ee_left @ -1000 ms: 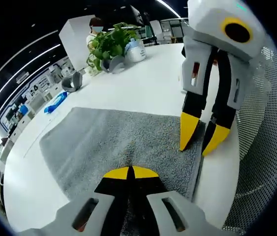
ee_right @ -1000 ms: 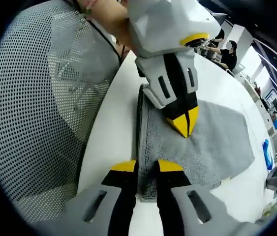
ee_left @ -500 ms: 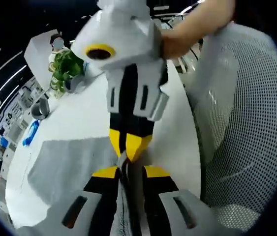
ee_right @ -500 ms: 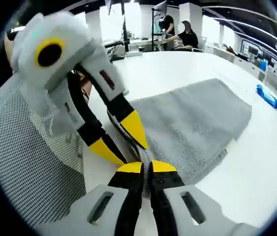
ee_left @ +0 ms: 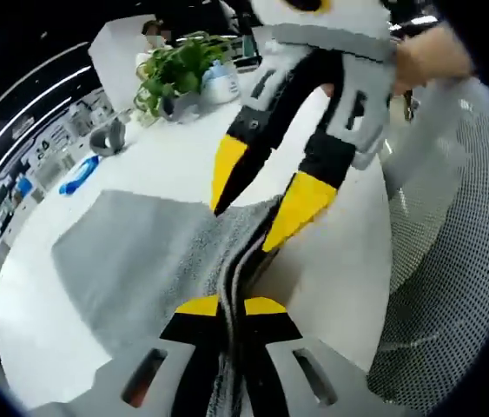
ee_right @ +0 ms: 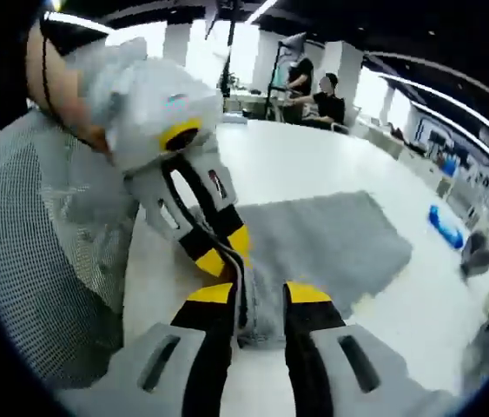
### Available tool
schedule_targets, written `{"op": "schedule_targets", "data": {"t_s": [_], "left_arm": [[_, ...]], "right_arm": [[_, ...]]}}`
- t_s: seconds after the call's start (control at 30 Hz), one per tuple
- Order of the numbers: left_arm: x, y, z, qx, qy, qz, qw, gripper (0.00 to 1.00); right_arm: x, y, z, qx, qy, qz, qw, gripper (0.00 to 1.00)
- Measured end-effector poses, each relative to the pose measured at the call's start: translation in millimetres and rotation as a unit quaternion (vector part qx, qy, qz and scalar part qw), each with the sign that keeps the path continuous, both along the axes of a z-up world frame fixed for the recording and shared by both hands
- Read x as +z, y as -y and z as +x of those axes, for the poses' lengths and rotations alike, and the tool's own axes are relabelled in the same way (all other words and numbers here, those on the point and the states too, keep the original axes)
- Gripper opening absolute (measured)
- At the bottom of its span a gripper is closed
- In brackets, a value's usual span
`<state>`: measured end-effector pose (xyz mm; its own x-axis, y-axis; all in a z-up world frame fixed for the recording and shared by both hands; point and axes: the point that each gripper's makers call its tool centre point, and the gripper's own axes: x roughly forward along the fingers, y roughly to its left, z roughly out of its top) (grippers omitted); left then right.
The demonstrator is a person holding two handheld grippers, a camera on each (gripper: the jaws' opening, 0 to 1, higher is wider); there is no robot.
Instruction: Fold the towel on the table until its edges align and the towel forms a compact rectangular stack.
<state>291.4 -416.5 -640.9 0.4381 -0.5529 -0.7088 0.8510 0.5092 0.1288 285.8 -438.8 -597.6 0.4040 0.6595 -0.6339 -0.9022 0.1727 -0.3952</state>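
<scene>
A grey towel (ee_left: 135,248) lies on the white table (ee_left: 183,152), with its near edge gathered into a raised fold. My left gripper (ee_left: 230,306) is shut on that fold. In the right gripper view it comes in from the left, and the left gripper (ee_right: 224,252) pinches the towel (ee_right: 331,239) there. My right gripper (ee_right: 259,293) stands open with the folded edge lying between its spread jaws. Seen from the left gripper view, the right gripper (ee_left: 263,187) hangs from above, straddling the same fold.
A mesh chair back (ee_left: 452,261) stands close to the table edge, also the mesh chair (ee_right: 44,261). At the far side are a potted plant (ee_left: 179,74), a grey roll (ee_left: 105,139) and a blue object (ee_left: 79,174). Seated people (ee_right: 313,87) are far behind.
The right gripper's jaws, shut on the towel fold half a second ago, have spread apart. The left gripper stays shut on the fold. Both cameras have swung.
</scene>
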Motion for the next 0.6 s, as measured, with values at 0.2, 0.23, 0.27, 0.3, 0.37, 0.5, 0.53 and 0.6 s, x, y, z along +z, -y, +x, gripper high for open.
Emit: {"op": "schedule_targets", "data": {"t_s": [0.2, 0.23, 0.27, 0.3, 0.37, 0.5, 0.53, 0.6], "left_arm": [[2.0, -3, 1.5, 0.043, -0.041, -0.042, 0.9974, 0.07], [2.3, -2, 1.1, 0.045, -0.041, -0.043, 0.9972, 0.07], [2.3, -2, 0.8, 0.045, -0.041, -0.043, 0.9972, 0.07], [2.8, -2, 0.7, 0.045, -0.04, -0.043, 0.9973, 0.07], [3.3, -1, 0.0, 0.033, -0.028, -0.035, 0.9985, 0.07], [7.3, 1, 3.0, -0.04, 0.063, 0.036, 0.9966, 0.09], [7.4, 0, 3.4, -0.055, 0.084, 0.06, 0.9932, 0.09], [7.4, -3, 4.6, -0.076, 0.114, 0.093, 0.9861, 0.1]], "right_arm": [[-21.8, -14, -12, 0.103, 0.122, -0.156, 0.9748, 0.21], [-22.4, -11, -8, 0.107, 0.148, -0.18, 0.9666, 0.18], [-23.2, -12, -4, 0.121, 0.171, -0.19, 0.9594, 0.15], [-25.2, -12, -4, 0.117, 0.164, -0.186, 0.9617, 0.14], [-24.2, -6, 0, 0.106, 0.154, -0.177, 0.9663, 0.08], [-21.2, 3, 8, 0.073, 0.131, -0.153, 0.9768, 0.08], [-24.1, 8, 11, 0.066, 0.13, -0.162, 0.976, 0.08], [-23.0, 13, 15, 0.051, 0.121, -0.152, 0.9797, 0.06]]}}
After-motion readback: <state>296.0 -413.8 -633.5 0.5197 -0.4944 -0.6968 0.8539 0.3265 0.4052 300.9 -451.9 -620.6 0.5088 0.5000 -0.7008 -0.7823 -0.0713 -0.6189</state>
